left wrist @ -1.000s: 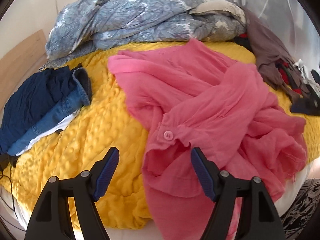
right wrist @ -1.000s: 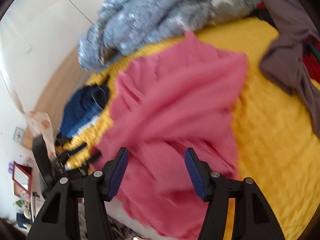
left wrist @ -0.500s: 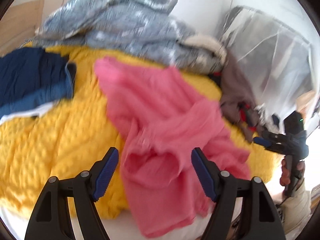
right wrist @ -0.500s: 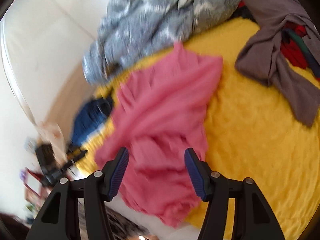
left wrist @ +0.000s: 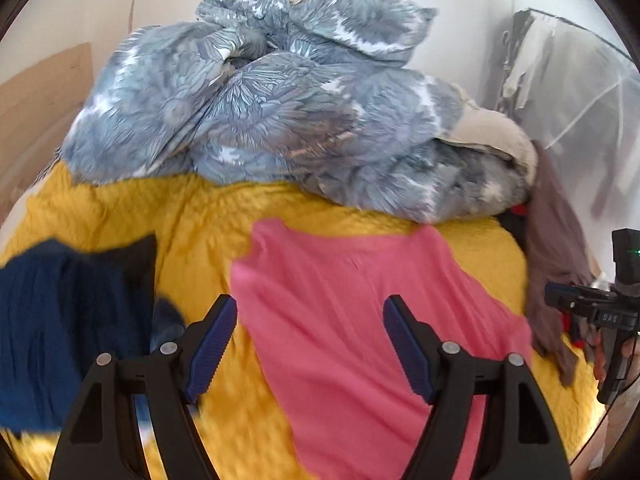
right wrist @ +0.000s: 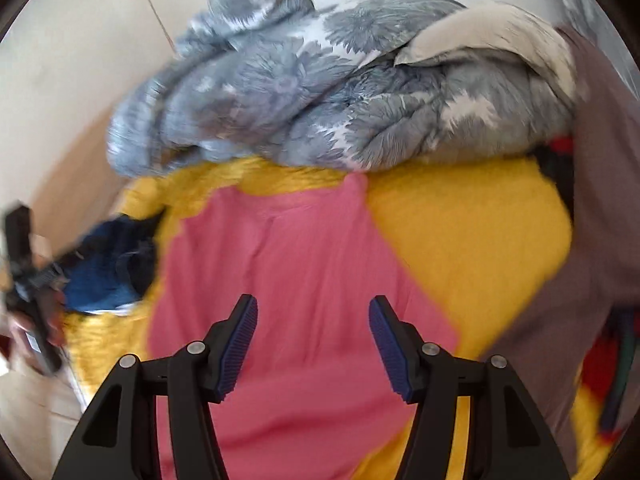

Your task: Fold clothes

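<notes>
A pink garment (left wrist: 360, 320) lies spread on the yellow blanket (left wrist: 208, 224), its far edge near the grey duvet. My left gripper (left wrist: 310, 304) hovers over its left half, open, with nothing between the blue pads. In the right wrist view the same pink garment (right wrist: 300, 260) fills the middle, and my right gripper (right wrist: 313, 304) hangs above it, open and empty. The right gripper (left wrist: 560, 298) also shows at the far right of the left wrist view, held in a hand. Both views are blurred near the bottom.
A crumpled grey floral duvet (left wrist: 280, 100) is piled at the back against the wall. Folded dark blue clothes (left wrist: 60, 320) lie left of the pink garment. A brown garment (left wrist: 560, 260) with red items beneath lies at the right edge. Clear plastic sheeting (left wrist: 580, 100) stands at the back right.
Both grippers have swung across the bed and risen, and both views now face the duvet. The pink garment looks flatter than a second ago. Both pairs of jaws stayed open.
</notes>
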`<state>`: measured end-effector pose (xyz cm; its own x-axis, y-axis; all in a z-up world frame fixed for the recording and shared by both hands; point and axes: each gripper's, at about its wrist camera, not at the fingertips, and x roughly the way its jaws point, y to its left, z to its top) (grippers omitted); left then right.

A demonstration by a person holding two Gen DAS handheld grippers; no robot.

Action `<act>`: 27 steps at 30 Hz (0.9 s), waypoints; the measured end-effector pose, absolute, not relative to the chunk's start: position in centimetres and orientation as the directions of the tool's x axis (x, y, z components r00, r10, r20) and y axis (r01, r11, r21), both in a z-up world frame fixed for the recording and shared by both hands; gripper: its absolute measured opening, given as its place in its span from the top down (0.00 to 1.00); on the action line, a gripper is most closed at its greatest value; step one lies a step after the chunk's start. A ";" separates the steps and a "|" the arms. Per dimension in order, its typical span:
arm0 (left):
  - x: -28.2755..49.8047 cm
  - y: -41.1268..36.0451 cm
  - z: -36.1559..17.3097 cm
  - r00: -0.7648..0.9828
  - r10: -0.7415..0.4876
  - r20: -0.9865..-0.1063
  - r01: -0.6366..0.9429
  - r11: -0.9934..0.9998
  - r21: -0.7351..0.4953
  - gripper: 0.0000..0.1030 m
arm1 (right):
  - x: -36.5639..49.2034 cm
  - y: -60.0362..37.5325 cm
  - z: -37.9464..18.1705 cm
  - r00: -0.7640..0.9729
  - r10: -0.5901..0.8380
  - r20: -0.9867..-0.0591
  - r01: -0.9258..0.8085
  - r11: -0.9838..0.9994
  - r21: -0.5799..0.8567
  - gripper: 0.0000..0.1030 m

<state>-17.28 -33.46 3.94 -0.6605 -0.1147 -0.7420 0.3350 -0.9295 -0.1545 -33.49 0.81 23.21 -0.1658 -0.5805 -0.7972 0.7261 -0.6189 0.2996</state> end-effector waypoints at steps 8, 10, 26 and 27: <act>-26.1 -34.7 -1.6 -0.518 -0.276 -0.810 0.300 -0.945 0.130 0.24 | -39.1 -7.4 19.7 -0.198 -0.525 -0.827 0.746 -0.628 0.221 0.41; -27.3 -35.0 -3.0 -0.498 -0.303 -0.812 0.293 -0.941 0.171 0.24 | -39.9 -8.8 18.9 -0.219 -0.514 -0.829 0.756 -0.626 0.189 0.41; -31.5 -40.8 -8.1 -0.399 -0.303 -0.866 0.466 -0.880 0.093 0.24 | -44.6 -11.8 14.3 -0.203 -0.518 -0.831 0.719 -0.655 0.232 0.41; -31.5 -41.1 -8.3 -0.398 -0.297 -0.868 0.470 -0.879 0.085 0.24 | -44.7 -11.9 14.1 -0.206 -0.517 -0.831 0.714 -0.660 0.233 0.41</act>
